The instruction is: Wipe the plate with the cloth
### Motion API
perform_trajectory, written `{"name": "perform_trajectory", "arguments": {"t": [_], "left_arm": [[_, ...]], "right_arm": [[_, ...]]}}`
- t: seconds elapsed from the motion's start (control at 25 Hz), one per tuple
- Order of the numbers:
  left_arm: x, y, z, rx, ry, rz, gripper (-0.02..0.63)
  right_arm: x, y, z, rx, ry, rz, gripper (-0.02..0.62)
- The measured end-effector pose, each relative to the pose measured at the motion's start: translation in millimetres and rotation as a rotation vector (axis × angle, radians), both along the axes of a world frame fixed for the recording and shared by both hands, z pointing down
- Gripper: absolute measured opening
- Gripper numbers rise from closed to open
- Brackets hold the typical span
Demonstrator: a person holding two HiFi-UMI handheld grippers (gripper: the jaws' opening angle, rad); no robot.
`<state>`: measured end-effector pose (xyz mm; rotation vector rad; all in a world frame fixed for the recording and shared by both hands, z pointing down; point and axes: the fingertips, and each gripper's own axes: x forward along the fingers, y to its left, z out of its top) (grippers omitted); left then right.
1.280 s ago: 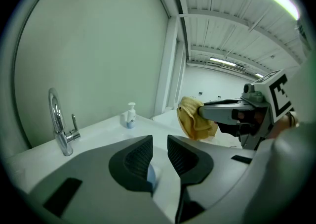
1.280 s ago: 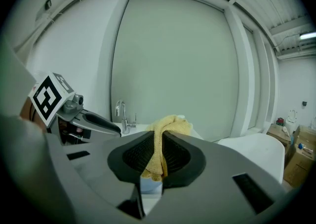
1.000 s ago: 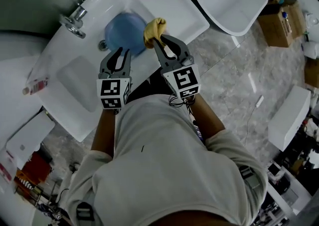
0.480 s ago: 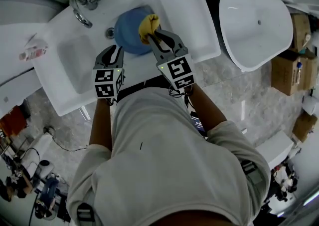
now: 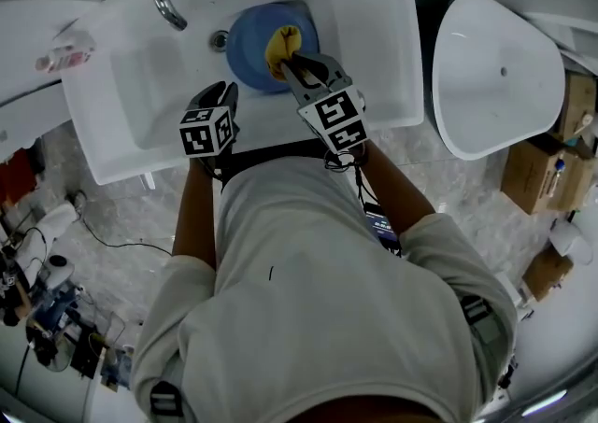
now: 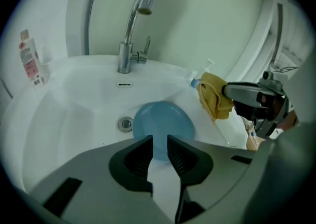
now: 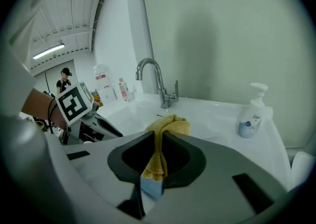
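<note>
Fingers of my right gripper (image 7: pixel 159 141): shut tight on the cloth (image 7: pixel 170 125). It is yellow and bunched, with one fold sticking out past the tips and a tail hanging back between them.

Fingers of my left gripper (image 6: pixel 159 141): a narrow gap between them, nothing held. The near rim of the plate (image 6: pixel 163 121) shows through the gap; I cannot tell whether there is any contact.

Plate: blue, round, lying flat in the bottom of the sink (image 5: pixel 392 29), just beside the drain (image 6: pixel 126 124) and in front of the tap (image 6: pixel 131 35).

Cloth, position: in the head view it sits over the plate's right part. In the left gripper view it hangs at the plate's right edge, against the sink wall. I cannot tell whether it touches the plate.

Grippers, position: both reach over the sink's front edge, left one nearer the rim, right one further in over the plate. The two are near each other but apart.

Other items:
- Bottle (image 7: pixel 251 112): white pump bottle, upright on the sink's back ledge, right of the tap.
- Tube (image 6: pixel 30 65): white with red print, at the sink's far left edge.
- Second basin (image 5: pixel 495 76): white, empty, on the floor to the right of the sink.
- Boxes (image 5: pixel 537 174): cardboard, on the floor beyond that basin.
</note>
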<state>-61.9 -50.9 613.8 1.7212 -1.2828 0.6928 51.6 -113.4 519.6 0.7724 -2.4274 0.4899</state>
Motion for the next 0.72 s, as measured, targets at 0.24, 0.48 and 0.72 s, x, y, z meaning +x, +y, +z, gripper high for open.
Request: {"name": "perform_trajectory", "arguments": {"t": [0.24, 0.48, 0.72], "left_arm": [[-2.7, 0.1, 39.6, -0.07, 0.08, -0.056, 0.103], [2.0, -3.8, 75.1, -0.109, 0.085, -0.011, 0.103], [-6.2, -11.6, 105.5, -0.161, 0.101, -0.066, 0.103]], "right_arm": [[-8.6, -0.3, 24.7, -0.054, 0.057, 0.021, 0.049], [-7.3, 7.7, 44.8, -0.102, 0.113, 0.047, 0.049], [-11.8, 8.1, 57.0, -0.135, 0.139, 0.059, 0.049]]}}
